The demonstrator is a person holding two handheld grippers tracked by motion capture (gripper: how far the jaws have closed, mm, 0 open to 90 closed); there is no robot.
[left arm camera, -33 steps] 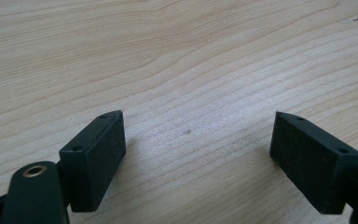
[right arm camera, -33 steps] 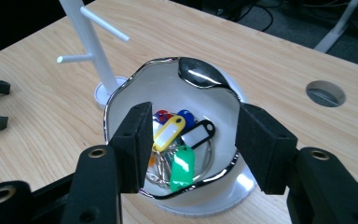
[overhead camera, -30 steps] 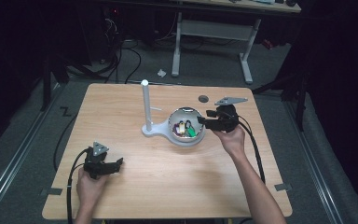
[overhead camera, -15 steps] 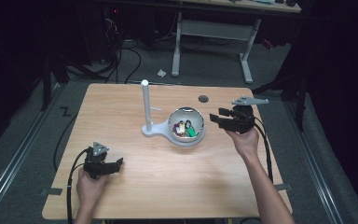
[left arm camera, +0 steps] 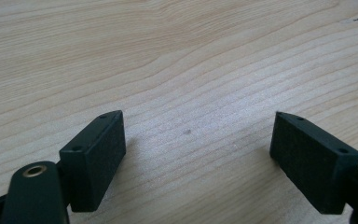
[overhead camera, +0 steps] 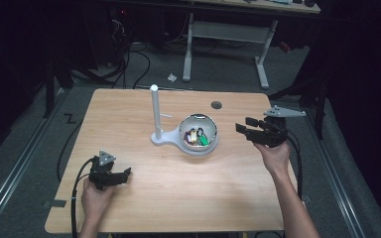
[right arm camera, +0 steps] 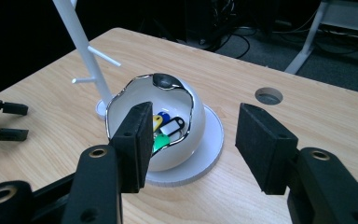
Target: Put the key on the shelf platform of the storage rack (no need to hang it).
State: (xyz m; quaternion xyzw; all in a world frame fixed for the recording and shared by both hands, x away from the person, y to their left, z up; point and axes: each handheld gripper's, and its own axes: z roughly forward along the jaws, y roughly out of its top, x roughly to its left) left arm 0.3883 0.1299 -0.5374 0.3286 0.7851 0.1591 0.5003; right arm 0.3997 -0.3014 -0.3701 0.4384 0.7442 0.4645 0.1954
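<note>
Meanwhile the right tool [overhead camera: 243, 128] hung above the desk [overhead camera: 178, 198] just right of the white bowl [overhead camera: 209, 144], its jaws apart with nothing between them. Coloured key tags [right arm camera: 167, 128] lay inside the bowl, which sat on a round base beside a white peg stand [overhead camera: 155, 111]. Well apart, near the desk's front left, the left tool [overhead camera: 124, 174] rested on the wood, jaws apart and empty.

A glossy white bowl [right arm camera: 177, 135] with a shiny metallic rim sits on the matt, grained wooden table [overhead camera: 144, 208].
</note>
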